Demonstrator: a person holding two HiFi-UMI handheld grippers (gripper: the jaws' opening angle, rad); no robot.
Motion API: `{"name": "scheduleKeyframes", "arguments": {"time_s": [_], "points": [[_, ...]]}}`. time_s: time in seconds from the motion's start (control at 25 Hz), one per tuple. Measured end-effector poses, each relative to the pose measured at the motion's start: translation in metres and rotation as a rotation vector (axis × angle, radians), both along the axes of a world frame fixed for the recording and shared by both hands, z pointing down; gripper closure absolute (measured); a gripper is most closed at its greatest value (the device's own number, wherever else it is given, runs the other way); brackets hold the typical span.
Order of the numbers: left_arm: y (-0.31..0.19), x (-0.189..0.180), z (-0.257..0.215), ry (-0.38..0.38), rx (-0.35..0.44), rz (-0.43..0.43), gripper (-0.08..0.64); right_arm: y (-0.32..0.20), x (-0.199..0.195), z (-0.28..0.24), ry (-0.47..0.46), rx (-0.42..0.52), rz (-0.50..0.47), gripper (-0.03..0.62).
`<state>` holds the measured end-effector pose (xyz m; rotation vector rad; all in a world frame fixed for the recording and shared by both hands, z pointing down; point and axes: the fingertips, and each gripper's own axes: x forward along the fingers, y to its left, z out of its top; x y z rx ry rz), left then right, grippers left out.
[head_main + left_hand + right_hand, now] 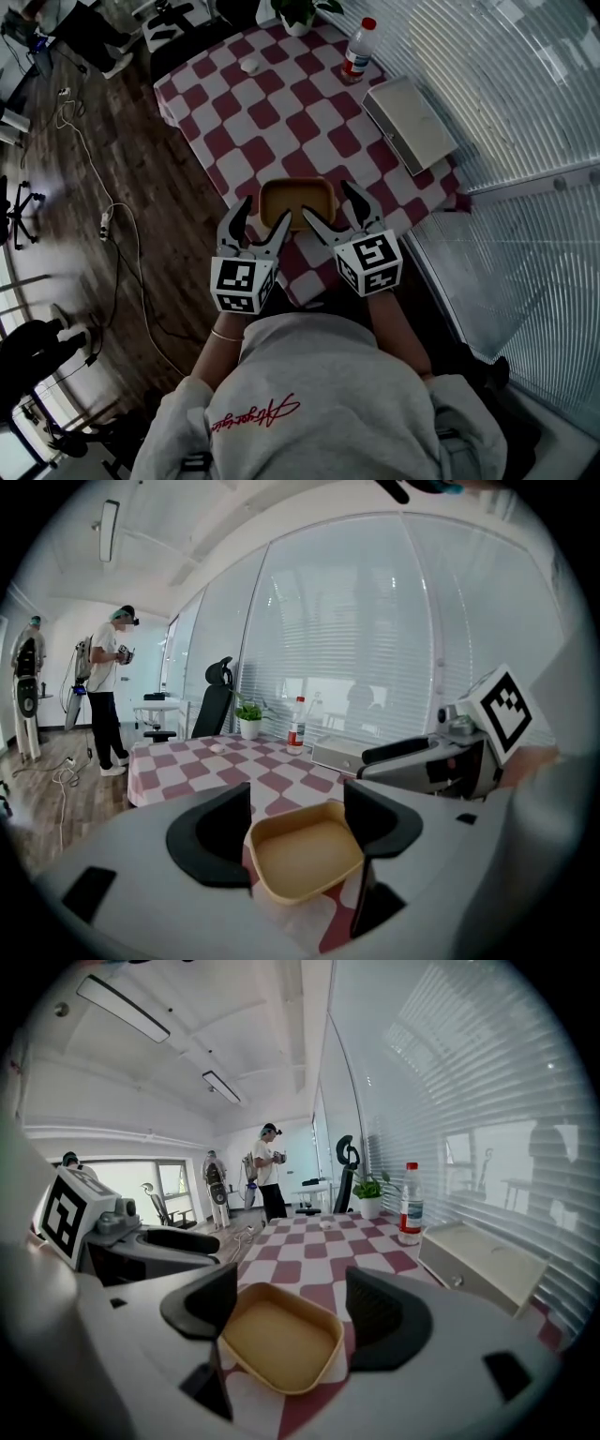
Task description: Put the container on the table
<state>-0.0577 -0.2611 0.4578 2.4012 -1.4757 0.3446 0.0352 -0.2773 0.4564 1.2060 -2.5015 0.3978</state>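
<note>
Head view: our shallow tan plastic container (297,202) sits at the checked tabletop (281,103) edge, with left hand-held gripper (262,214) and right hand-held gripper (330,204) both gaping wide beside it. Looks light, stiffish, kinda slick, so we'd pinch the rim.

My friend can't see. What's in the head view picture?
Tan container at the near edge of a checkered table, with the left hand-held gripper and right hand-held gripper open at its near corners. Bottle and white box beyond.

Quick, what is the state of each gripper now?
Left gripper: open, holding nothing.
Right gripper: open, holding nothing; the container rests on the table.
</note>
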Motion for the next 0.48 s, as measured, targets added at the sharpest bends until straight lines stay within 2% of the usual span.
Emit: {"name": "scheduleKeyframes", "arguments": {"time_s": [0.48], "points": [[-0.004, 0.006, -0.037, 0.007, 0.061, 0.022, 0.241, -0.004, -0.006, -0.039, -0.051, 0.07, -0.01, 0.24]]}}
